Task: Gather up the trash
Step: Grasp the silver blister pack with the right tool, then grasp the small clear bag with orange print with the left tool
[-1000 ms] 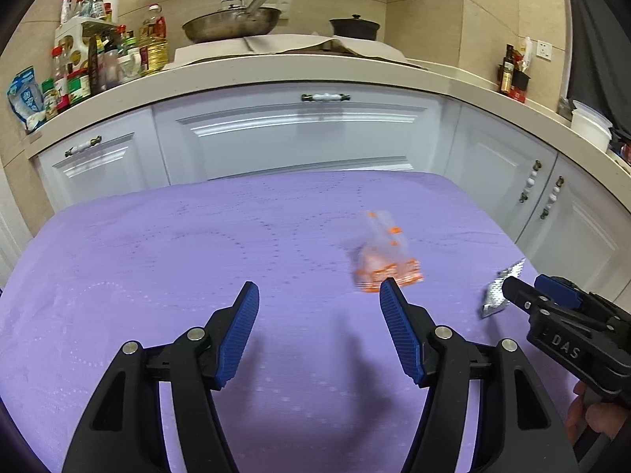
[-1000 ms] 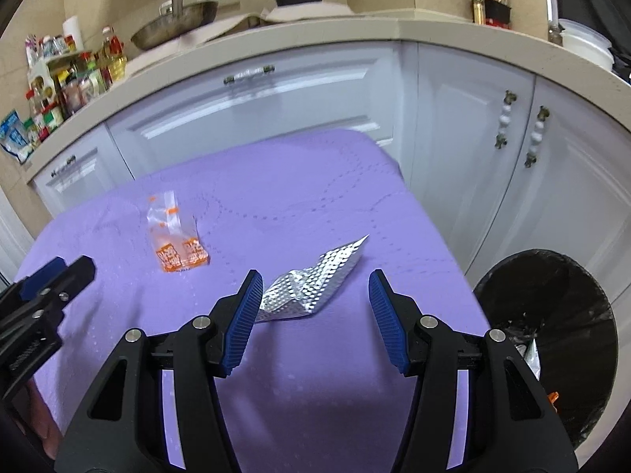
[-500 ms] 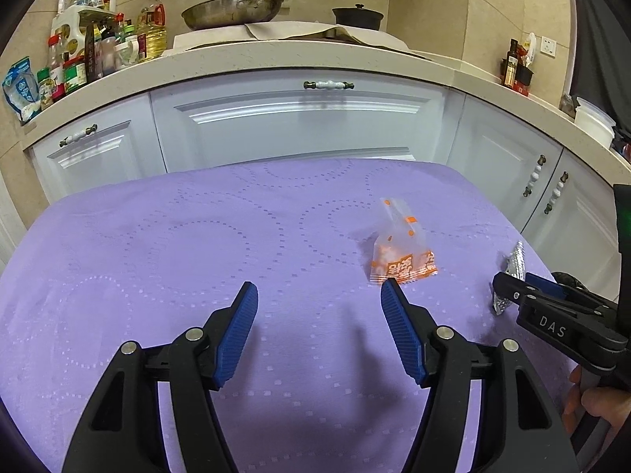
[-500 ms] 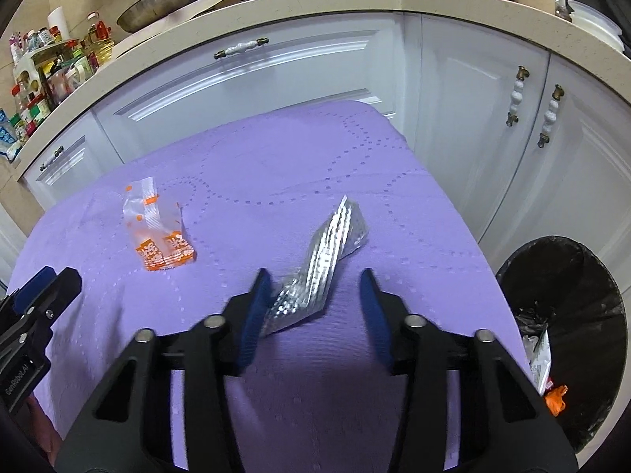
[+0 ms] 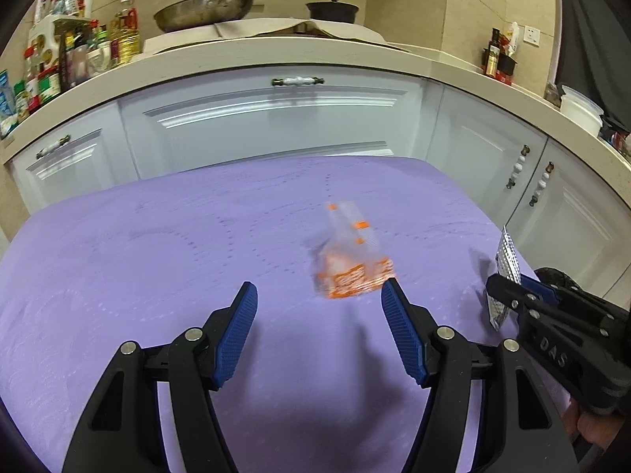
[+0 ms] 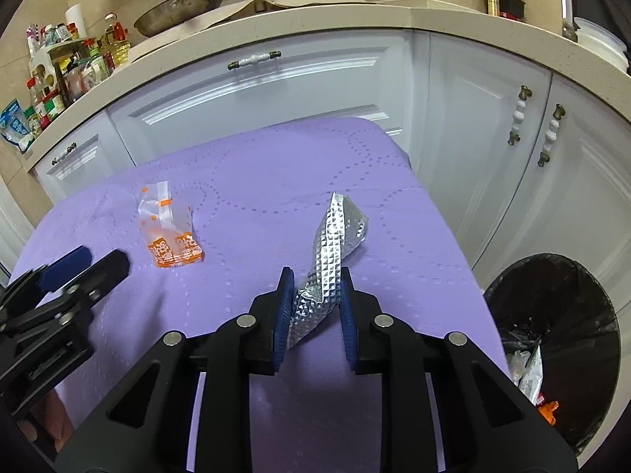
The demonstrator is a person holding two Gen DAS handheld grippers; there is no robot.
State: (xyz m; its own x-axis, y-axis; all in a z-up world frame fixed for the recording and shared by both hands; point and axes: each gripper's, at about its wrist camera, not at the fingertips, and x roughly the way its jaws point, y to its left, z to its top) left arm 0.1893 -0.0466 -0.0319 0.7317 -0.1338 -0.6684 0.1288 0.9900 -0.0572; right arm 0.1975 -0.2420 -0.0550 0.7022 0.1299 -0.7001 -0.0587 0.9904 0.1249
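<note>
My right gripper (image 6: 315, 283) is shut on a crinkled silver foil wrapper (image 6: 335, 236), which stands tilted up off the purple tablecloth (image 6: 256, 181). The wrapper also shows in the left wrist view (image 5: 506, 260), held by the right gripper (image 5: 508, 295). A clear and orange plastic packet (image 5: 351, 264) lies on the cloth just ahead of my open, empty left gripper (image 5: 319, 299), near its right finger. The packet also shows in the right wrist view (image 6: 167, 228), beside the left gripper (image 6: 86, 266).
A bin with a black bag (image 6: 552, 339) holding some trash stands on the floor to the right of the table. White kitchen cabinets (image 5: 276, 118) run behind the table, with a counter carrying a pan (image 5: 205, 8), a pot and bottles.
My right gripper has closed on the foil wrapper, which now stands more upright. My left gripper has moved closer to the orange packet.
</note>
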